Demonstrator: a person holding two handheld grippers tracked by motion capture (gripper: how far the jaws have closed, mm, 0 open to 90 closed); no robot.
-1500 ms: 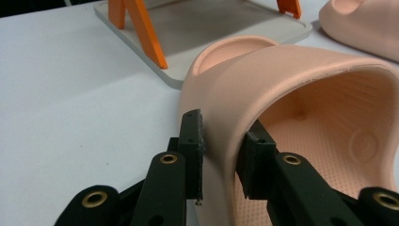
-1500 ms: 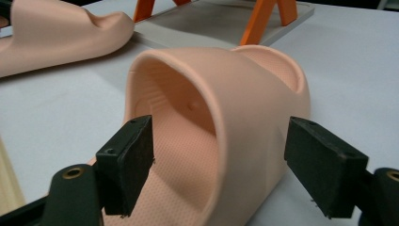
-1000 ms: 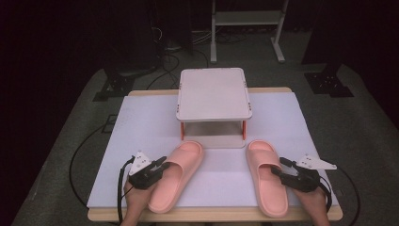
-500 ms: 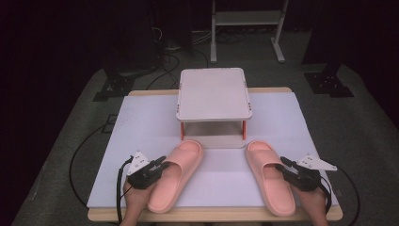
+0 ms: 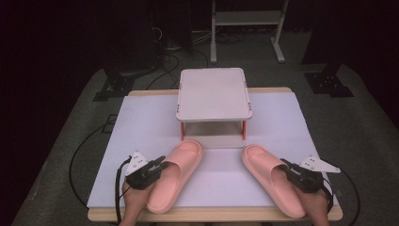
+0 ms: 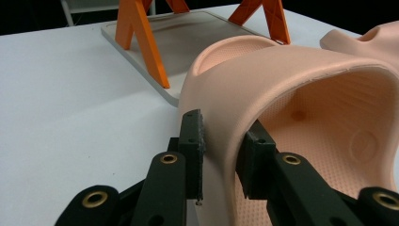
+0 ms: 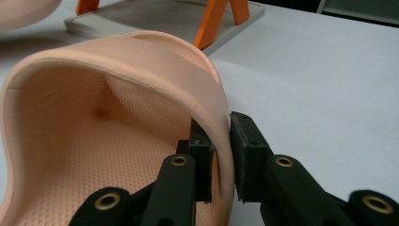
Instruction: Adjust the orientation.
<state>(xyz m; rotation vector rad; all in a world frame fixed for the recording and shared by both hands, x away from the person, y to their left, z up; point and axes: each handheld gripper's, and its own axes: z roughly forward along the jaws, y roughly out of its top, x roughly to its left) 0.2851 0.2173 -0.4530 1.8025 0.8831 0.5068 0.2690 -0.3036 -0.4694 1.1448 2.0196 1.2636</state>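
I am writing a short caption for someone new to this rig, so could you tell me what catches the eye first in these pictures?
Two pink slippers lie toes forward at the near edge of the white table: the left slipper and the right slipper. The left claw is shut on the left slipper's strap, and the right claw has just been closing on the right slipper's strap. Behind them stands a small pale rack on orange legs.

The table (image 5: 141,132) is evenly lit from above, while the room behind it is left almost black. The high view is rendered soft and slightly grainy. Only faint shadows are cast under the small stand (image 5: 214,94). In the gripper views the near jaws are blurred; no glare is seen on the slippers (image 6: 301,94).
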